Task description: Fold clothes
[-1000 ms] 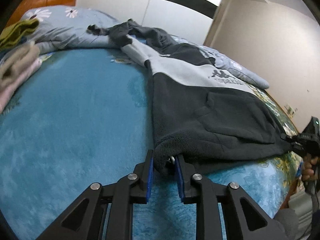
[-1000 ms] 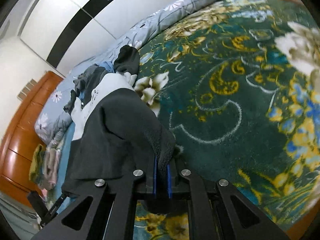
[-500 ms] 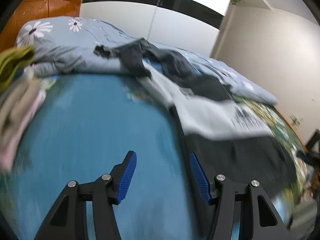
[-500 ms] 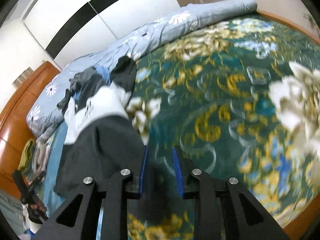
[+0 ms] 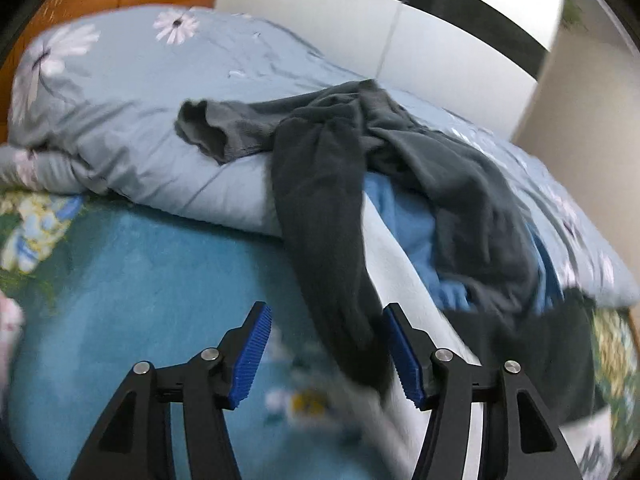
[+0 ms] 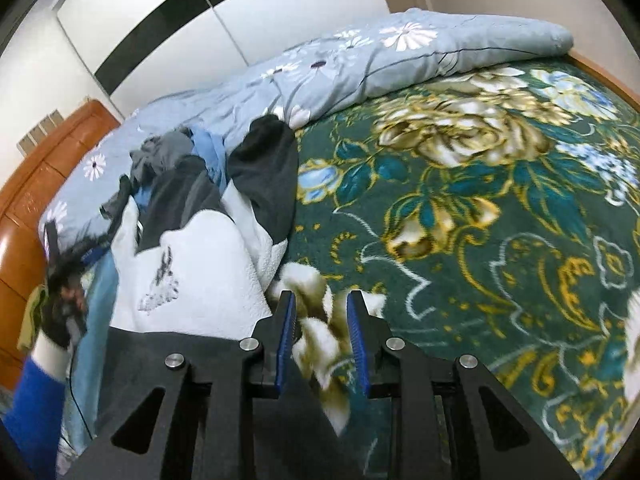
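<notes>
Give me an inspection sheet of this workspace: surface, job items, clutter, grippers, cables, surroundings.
Surface: bed with a blue plush blanket on one side and a dark green floral blanket on the other.
Job's things: black and white fleece sweatshirt spread flat, one dark sleeve running up toward the duvet.
Clutter: grey garment and a blue garment heaped on the sweatshirt's far end; light blue floral duvet bunched along the headboard side.
Grippers: left gripper open, sleeve lying between its fingers; right gripper open, empty, beside the sweatshirt's edge.
Cables: nothing seen.
Surroundings: white wardrobe with a black stripe, wooden headboard.
</notes>
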A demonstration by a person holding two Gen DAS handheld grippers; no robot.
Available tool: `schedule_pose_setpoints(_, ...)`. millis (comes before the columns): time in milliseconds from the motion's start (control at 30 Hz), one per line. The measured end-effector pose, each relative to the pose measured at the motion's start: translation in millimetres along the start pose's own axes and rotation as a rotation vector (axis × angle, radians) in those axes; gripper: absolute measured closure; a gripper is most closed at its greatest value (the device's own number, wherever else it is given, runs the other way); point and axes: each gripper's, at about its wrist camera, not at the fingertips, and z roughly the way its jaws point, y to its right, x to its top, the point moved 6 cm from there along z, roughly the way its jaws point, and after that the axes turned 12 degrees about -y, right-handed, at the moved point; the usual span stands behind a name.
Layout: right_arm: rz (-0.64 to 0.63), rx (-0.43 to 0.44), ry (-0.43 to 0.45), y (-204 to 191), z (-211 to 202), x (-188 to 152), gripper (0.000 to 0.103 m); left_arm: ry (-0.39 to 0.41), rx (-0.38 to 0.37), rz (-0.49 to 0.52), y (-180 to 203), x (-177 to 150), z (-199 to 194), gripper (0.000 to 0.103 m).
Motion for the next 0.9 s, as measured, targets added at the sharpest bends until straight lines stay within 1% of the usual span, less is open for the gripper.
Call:
schedule_pose_setpoints(33, -0.007, -0.006, -0.01, 0, 5, 1, 0.076, 0.004, -0.016, -0.025, -3, 6, 8, 0.044)
schedule_pose_setpoints(67, -0.015, -0.012, -0.019, 0, 9, 1, 0.076, 0.008, -0.033, -0.048, -6, 10, 13, 0.051)
schedule_pose_setpoints(100, -0.022, -0.019, -0.028, 0, 13, 2, 0.076, 0.011, -0.054, -0.069, -8, 9, 15, 0.073)
schedule_pose_setpoints(133, -0.026, -0.026, -0.034, 1, 16, 3, 0.076, 0.013, -0.075, -0.089, -11, 9, 16, 0.088)
schedule_pose_setpoints(200, -0.026, -0.034, -0.044, 3, 21, 4, 0.076, 0.024, -0.103, -0.122, -17, 8, 17, 0.09)
schedule_pose_setpoints(267, -0.021, -0.036, -0.048, 3, 23, 6, 0.076, 0.064, -0.066, -0.116, -25, 1, 3, 0.091)
schedule_pose_setpoints(400, -0.029, -0.042, -0.043, -2, 21, 8, 0.076, 0.159, -0.022, -0.151, -63, -17, -46, 0.092)
schedule_pose_setpoints(433, -0.038, -0.044, -0.039, -4, 18, 9, 0.076, 0.18, -0.006, -0.159, -73, -21, -57, 0.094)
schedule_pose_setpoints(500, -0.053, -0.049, -0.029, -9, 14, 11, 0.076, 0.201, 0.05, -0.169, -96, -37, -73, 0.094)
schedule_pose_setpoints(600, -0.075, -0.054, -0.02, -18, 11, 20, 0.076, 0.168, 0.137, -0.174, -124, -65, -74, 0.094)
schedule_pose_setpoints(633, -0.082, -0.051, -0.023, -23, 15, 26, 0.076, 0.147, 0.144, -0.183, -130, -73, -70, 0.094)
schedule_pose_setpoints(700, -0.095, -0.045, -0.031, -34, 23, 39, 0.076, 0.122, 0.145, -0.21, -136, -85, -63, 0.094)
schedule_pose_setpoints(767, -0.109, -0.039, -0.039, -45, 31, 52, 0.076, 0.106, 0.126, -0.238, -136, -92, -59, 0.093)
schedule_pose_setpoints(867, -0.129, -0.03, -0.051, -61, 42, 72, 0.076, 0.098, 0.105, -0.264, -128, -100, -62, 0.088)
schedule_pose_setpoints(900, -0.136, -0.027, -0.054, -66, 46, 78, 0.076, 0.091, 0.109, -0.262, -124, -104, -64, 0.083)
